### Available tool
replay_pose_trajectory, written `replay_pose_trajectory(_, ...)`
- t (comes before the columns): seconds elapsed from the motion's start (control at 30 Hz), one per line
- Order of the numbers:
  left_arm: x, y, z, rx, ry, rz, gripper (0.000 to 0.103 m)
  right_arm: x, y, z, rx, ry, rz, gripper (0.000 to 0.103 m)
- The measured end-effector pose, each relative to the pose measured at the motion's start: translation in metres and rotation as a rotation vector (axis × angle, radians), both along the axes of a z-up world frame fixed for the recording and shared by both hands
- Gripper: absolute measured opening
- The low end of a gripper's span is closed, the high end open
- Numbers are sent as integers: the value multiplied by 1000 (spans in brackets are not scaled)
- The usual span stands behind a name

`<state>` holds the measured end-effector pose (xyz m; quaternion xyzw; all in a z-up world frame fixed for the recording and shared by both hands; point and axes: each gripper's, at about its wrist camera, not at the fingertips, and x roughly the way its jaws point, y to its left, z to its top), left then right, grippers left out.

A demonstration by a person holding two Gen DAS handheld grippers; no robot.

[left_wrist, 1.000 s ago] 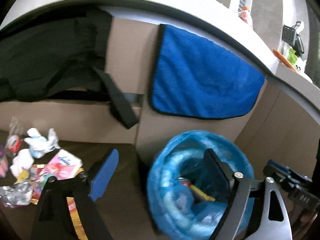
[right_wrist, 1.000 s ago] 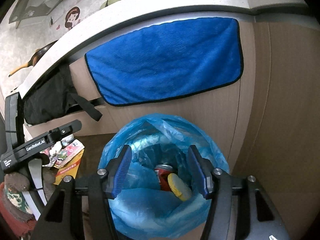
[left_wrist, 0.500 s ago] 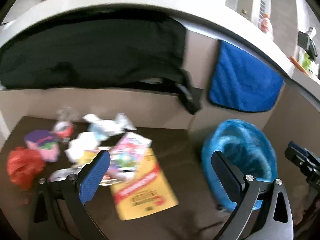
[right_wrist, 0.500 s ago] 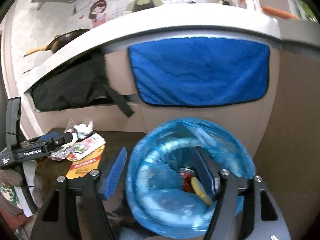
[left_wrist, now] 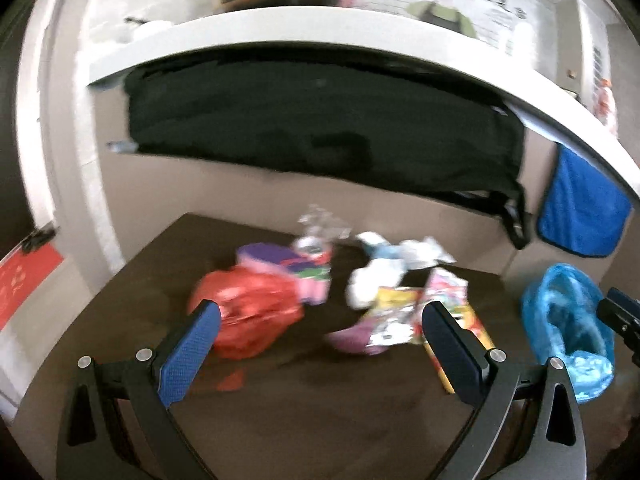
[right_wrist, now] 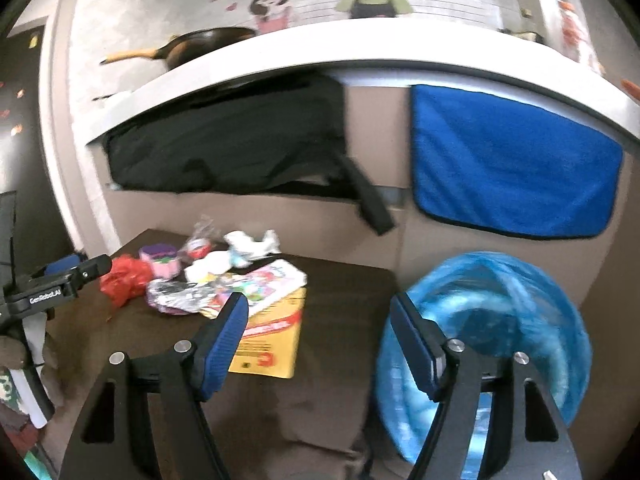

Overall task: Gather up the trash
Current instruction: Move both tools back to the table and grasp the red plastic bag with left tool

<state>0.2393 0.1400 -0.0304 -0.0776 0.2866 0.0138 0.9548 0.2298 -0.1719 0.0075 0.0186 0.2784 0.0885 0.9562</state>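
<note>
Left gripper point(left_wrist: 320, 320) gapes wide and empty over the trash pile point(left_wrist: 340, 292) on the dark table point(left_wrist: 280, 412), right gripper point(right_wrist: 320, 316) opening, empty, beside the blue-lined bin point(right_wrist: 500, 320).

A dark brown table point(left_wrist: 120, 320) carries a crumpled red bag point(left_wrist: 248, 316), a pink and purple cup point(right_wrist: 162, 260), white tissues point(left_wrist: 372, 280) and a yellow packet point(right_wrist: 272, 344) with a red band, beside a translucent light blue bin bag point(right_wrist: 500, 320), a solid blue towel point(right_wrist: 512, 164) and a black bag point(left_wrist: 320, 128).
</note>
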Motion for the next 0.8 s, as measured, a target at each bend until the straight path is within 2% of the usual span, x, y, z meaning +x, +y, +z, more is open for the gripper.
replay_pose_trajectory(0.13, -7, 29, -15, -12, 11, 46, 97, 6, 28, -5, -16, 30, 46, 71)
replay_pose_trajectory(0.27, -5, 49, -29, -53, 36, 45, 97, 12, 43, -13, -8, 61, 79, 71)
replay_pose_trajectory(0.53, 35, 66, -36, -85, 44, 50, 96, 25, 65, -36, 10, 142, 121, 71)
replay_pose_trajectory(0.7, 68, 79, -54, -159, 134, 82, 91, 27, 67, -42, -9, 148, 120, 71)
replay_pose_trajectory(0.8, 79, 85, -73, -257, 223, 60, 90, 30, 65, -46, -4, 162, 117, 71)
